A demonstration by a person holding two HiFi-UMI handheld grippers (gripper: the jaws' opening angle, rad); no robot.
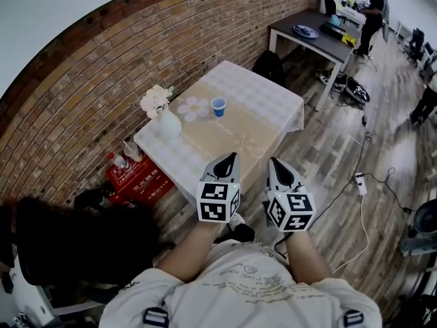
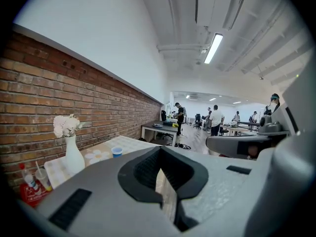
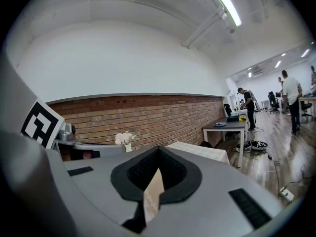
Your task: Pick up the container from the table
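Note:
A small blue cup (image 1: pixel 218 106) stands upright on the far half of a square table with a pale patterned cloth (image 1: pixel 273 108); the left gripper view also shows the blue cup (image 2: pixel 117 152), far off. Just left of it lie several white round lids (image 1: pixel 194 108). A white vase of white flowers (image 1: pixel 166 118) stands at the table's left edge. My left gripper (image 1: pixel 231 157) and right gripper (image 1: pixel 274 162) are side by side over the table's near corner, both shut and empty, well short of the cup. The right gripper view does not show the cup.
A red crate with bottles (image 1: pixel 138 178) sits on the floor left of the table, and a black chair (image 1: pixel 68 244) is nearer to me. A black bag (image 1: pixel 270 65) leans at the table's far side. A dark desk (image 1: pixel 311 36), people, cables and a power strip (image 1: pixel 360 182) lie to the right.

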